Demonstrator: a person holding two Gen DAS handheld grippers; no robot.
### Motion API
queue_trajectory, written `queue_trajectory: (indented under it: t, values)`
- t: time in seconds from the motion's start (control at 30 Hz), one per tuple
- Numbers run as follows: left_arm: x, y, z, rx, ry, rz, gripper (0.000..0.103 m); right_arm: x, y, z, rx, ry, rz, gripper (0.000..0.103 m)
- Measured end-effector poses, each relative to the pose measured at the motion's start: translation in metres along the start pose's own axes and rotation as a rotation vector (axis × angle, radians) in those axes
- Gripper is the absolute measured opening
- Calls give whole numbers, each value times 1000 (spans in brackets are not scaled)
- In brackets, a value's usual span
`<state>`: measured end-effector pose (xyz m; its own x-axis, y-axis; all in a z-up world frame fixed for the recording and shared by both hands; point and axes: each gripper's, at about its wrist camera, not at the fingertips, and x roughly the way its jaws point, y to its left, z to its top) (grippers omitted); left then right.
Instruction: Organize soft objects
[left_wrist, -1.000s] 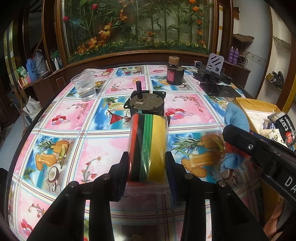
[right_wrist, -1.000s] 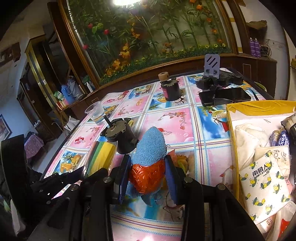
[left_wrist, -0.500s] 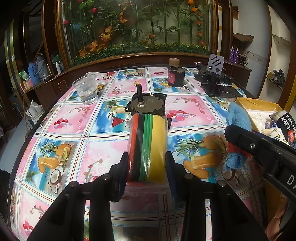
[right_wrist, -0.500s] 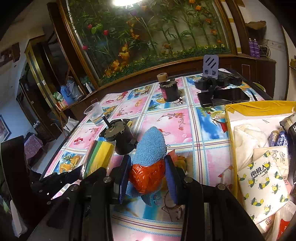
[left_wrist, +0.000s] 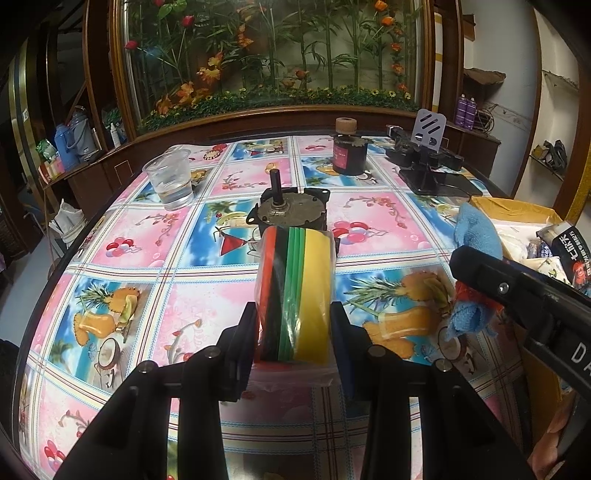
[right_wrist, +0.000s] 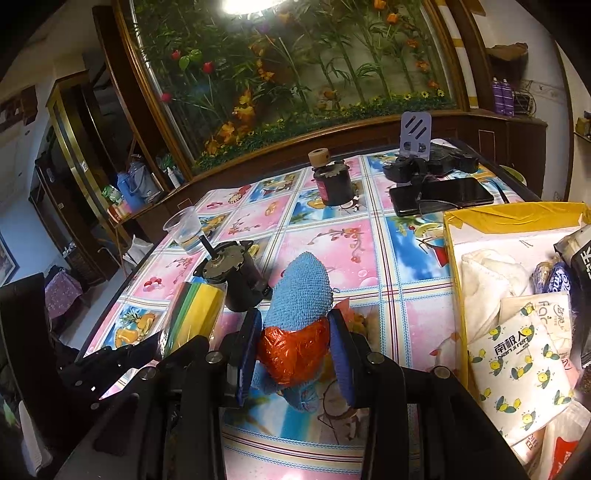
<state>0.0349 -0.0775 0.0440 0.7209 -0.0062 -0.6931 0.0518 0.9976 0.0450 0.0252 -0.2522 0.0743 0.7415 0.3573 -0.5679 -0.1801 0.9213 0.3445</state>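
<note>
My left gripper is shut on a plastic-wrapped pack of sponge cloths, striped red, black, green and yellow, held upright above the table. My right gripper is shut on a blue knitted soft toy at its orange foil-wrapped middle. In the left wrist view the toy shows at the right behind the right gripper's black arm. The sponge pack appears at the left of the right wrist view.
A yellow cardboard box with tissue packs and cloths stands at the right. On the patterned tablecloth stand a black motor, a clear cup of water, a dark jar and a phone on a stand.
</note>
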Motion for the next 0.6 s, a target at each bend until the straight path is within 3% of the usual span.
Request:
queue_trajectory:
  t: [0.3,0.6]
  values:
    - [-3,-11,6,-37,1,-70,37,-34,0,6,28,-130,13,40]
    - [-9,-43,11,-23,-25,-127,37,-78,-29,7,119,-270,-8,40]
